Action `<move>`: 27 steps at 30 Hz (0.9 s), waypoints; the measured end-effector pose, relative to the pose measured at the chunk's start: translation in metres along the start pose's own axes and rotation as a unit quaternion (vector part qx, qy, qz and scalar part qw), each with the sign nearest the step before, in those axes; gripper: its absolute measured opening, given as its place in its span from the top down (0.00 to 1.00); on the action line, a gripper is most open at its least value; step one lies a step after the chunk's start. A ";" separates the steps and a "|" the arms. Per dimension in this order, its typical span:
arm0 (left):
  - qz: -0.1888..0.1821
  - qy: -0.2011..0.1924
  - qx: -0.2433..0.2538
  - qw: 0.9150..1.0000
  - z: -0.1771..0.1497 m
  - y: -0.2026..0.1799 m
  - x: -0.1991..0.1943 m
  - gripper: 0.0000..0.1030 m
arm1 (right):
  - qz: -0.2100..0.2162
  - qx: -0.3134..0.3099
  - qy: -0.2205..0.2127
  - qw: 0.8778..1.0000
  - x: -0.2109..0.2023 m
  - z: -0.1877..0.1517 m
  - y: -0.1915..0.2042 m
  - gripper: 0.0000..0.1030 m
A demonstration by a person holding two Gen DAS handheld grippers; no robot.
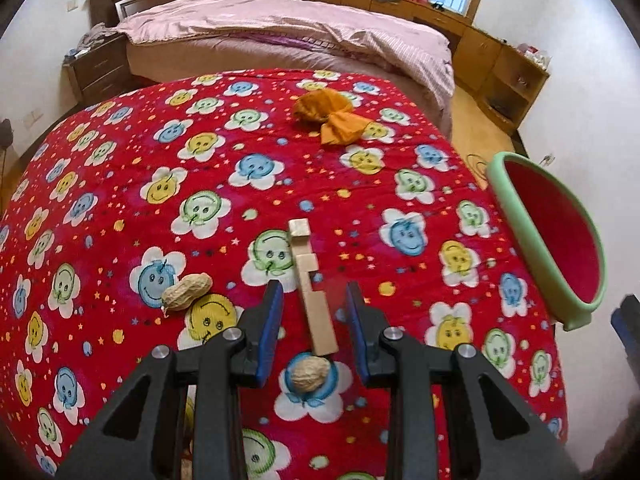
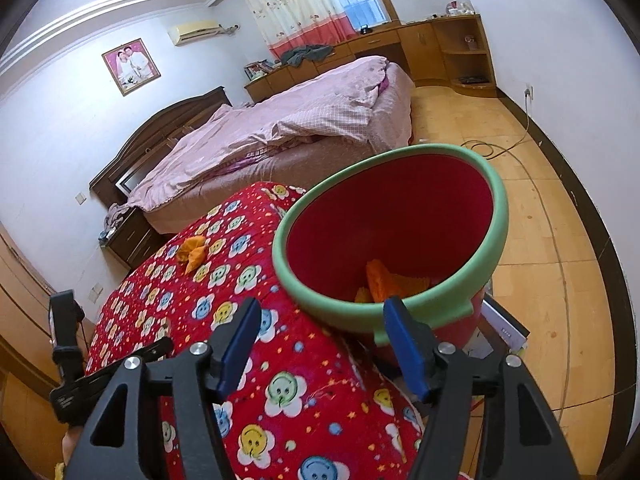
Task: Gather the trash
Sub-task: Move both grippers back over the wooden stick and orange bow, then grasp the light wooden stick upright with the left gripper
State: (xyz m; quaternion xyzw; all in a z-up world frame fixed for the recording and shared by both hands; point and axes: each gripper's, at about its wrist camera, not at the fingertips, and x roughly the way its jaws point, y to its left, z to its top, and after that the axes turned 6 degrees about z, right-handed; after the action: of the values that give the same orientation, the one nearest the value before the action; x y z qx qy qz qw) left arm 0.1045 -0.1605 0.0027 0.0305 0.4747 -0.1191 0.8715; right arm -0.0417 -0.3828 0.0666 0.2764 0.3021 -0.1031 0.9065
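Note:
In the left wrist view my left gripper [image 1: 314,300] is open just above a red flowered cloth [image 1: 120,184]. A pale wooden strip [image 1: 314,292] lies between its blue pads, untouched. A nut shell [image 1: 309,374] lies just below the strip's near end. A peanut shell [image 1: 186,291] lies to the left. An orange crumpled wrapper [image 1: 330,114] sits far back. A red bin with a green rim [image 1: 532,236] is at the right edge. In the right wrist view my right gripper [image 2: 320,336] is open and empty before the bin [image 2: 320,304], which holds orange scraps [image 2: 380,282].
A bed with a pink quilt [image 1: 280,28] stands behind the table. Wooden cabinets [image 1: 492,60] line the right wall. The left gripper's body [image 2: 68,344] shows at the left of the right wrist view. A cable [image 2: 492,146] lies on the yellow floor.

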 end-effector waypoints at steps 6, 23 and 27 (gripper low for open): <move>0.007 -0.011 0.012 1.000 0.000 -0.002 0.003 0.75 | 0.004 -0.006 0.015 1.000 0.008 -0.004 0.006 0.35; -0.019 -0.052 -0.020 0.998 0.025 0.028 -0.016 0.91 | 0.039 -0.046 0.050 0.997 0.046 0.007 0.048 0.35; -0.005 -0.077 -0.024 0.997 0.043 0.047 -0.028 0.91 | 0.049 -0.059 0.060 0.995 0.058 0.014 0.064 0.34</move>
State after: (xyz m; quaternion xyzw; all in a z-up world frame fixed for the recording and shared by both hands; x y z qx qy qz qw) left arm 0.1358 -0.1167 0.0469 -0.0022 0.4089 -0.1140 0.9054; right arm 0.0339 -0.3386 0.0690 0.2426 0.3473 -0.0236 0.9055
